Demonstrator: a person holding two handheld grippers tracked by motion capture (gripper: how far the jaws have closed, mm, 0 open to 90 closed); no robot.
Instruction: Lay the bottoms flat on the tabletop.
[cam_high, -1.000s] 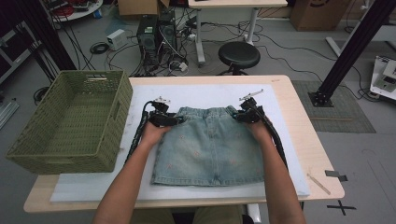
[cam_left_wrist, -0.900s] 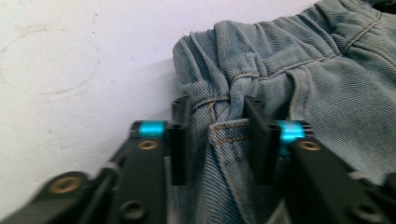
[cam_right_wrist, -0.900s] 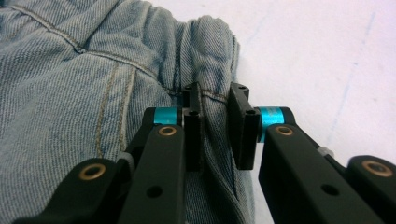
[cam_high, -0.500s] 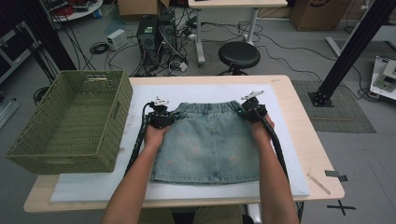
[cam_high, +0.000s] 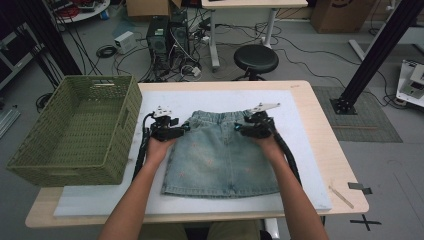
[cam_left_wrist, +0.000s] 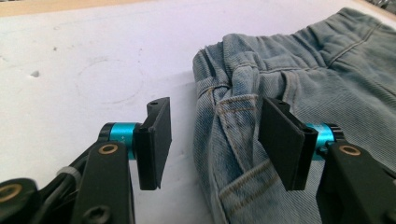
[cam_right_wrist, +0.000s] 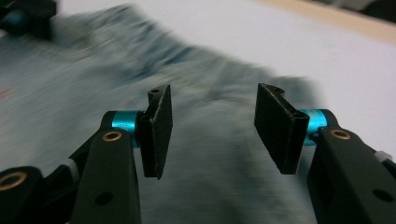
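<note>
Your left claw (cam_left_wrist: 212, 140) has just been opening, and its two black pads now stand apart, clear of the cloth. The side edge of the small faded-blue denim skirt (cam_left_wrist: 299, 84) runs up between them: the seam and pocket stitching lie nearer the right-hand pad, while bare white mat (cam_left_wrist: 93, 60) lies under the left-hand one. Just beyond the pads, the gathered elastic waistband bunches up at that corner.

Your right claw (cam_right_wrist: 212, 133) has also just been opening; its pads are spread with nothing pinched between them. Blurred denim lies below and ahead of them, and past its far edge you see the white mat and then the pale wooden rim of the counter (cam_right_wrist: 327, 18).

From the high view, your left claw (cam_high: 181, 131) sits at the left waistband corner and your right claw (cam_high: 242, 130) at the right waistband corner. The skirt (cam_high: 220, 160) lies flat on the white mat (cam_high: 305, 150), waistband away from you, hem toward you, spread between your two forearms. Beside your left claw, on its outer side, the green woven plastic basket (cam_high: 75, 135) rests on the counter's (cam_high: 330, 135) left end, overhanging the edge. Beyond the counter, a round black stool (cam_high: 255, 59) stands on the floor.
</note>
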